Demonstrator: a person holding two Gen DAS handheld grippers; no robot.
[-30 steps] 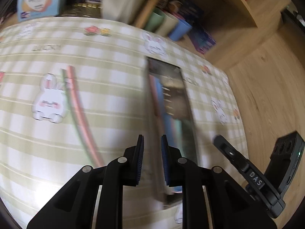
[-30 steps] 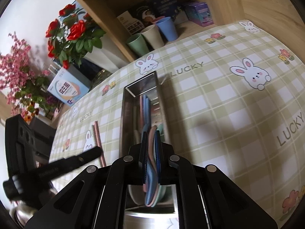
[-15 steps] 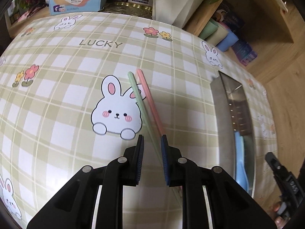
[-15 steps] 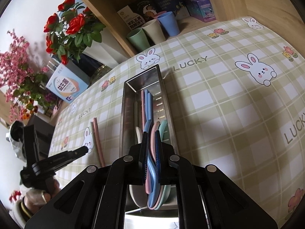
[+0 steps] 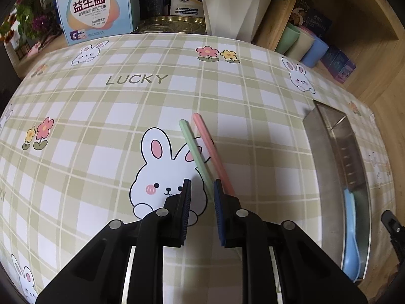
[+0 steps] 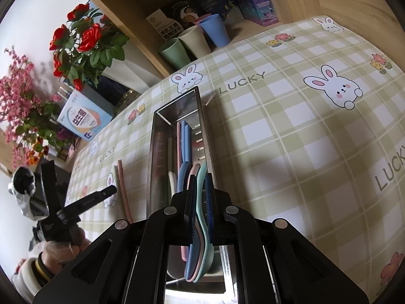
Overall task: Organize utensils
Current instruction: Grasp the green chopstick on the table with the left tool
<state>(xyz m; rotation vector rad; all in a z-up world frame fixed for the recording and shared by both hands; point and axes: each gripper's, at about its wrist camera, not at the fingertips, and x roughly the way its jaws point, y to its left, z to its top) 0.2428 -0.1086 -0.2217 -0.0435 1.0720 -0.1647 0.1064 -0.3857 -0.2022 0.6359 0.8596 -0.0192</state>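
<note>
The left gripper (image 5: 201, 190), fingers parted and just widened, brackets the green chopstick (image 5: 195, 155) on the surface; the right gripper (image 6: 200, 192), clenched, hangs over the steel tray (image 6: 154, 152), apparently waiting.

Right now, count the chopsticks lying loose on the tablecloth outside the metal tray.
2: a green chopstick and a pink chopstick side by side across the printed bunny's ear, their near ends at the left gripper. More may be hidden.
</note>
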